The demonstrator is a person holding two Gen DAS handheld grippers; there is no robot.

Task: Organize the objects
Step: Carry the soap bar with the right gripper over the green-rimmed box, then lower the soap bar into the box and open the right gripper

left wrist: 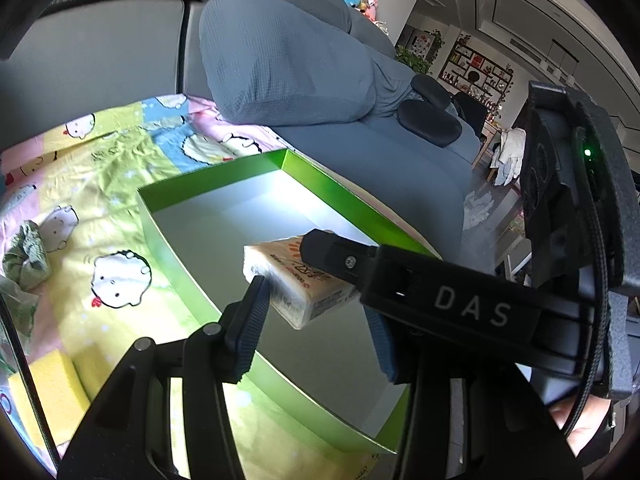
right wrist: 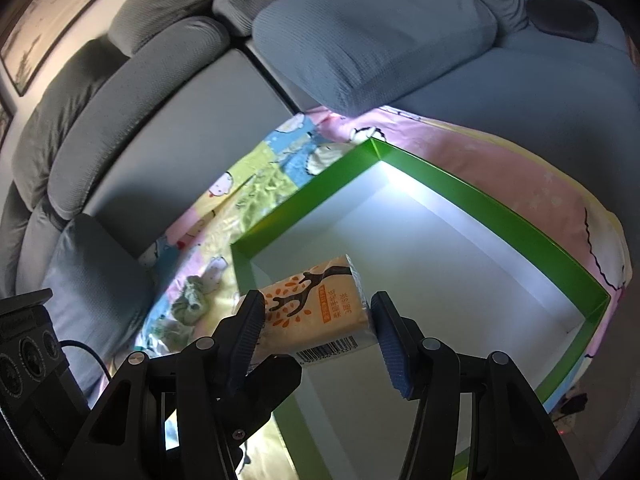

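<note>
A tissue pack (right wrist: 320, 312), orange and white with a tree print, is held over the near corner of an open green box (right wrist: 480, 196) with a white inside. My right gripper (right wrist: 316, 332) is shut on the pack. In the left wrist view the pack (left wrist: 288, 280) hangs above the box (left wrist: 168, 248), with the right gripper's black finger lying over it. My left gripper (left wrist: 320, 320) is open; its left finger (left wrist: 250, 328) is just beside the pack, and I cannot tell if it touches.
The box lies on a cartoon-print blanket (left wrist: 100, 184) on a grey sofa (right wrist: 160, 120). A crumpled green cloth (left wrist: 28, 256) and a yellow sponge (left wrist: 44, 396) lie on the blanket left of the box. A grey cushion (left wrist: 288, 60) sits behind.
</note>
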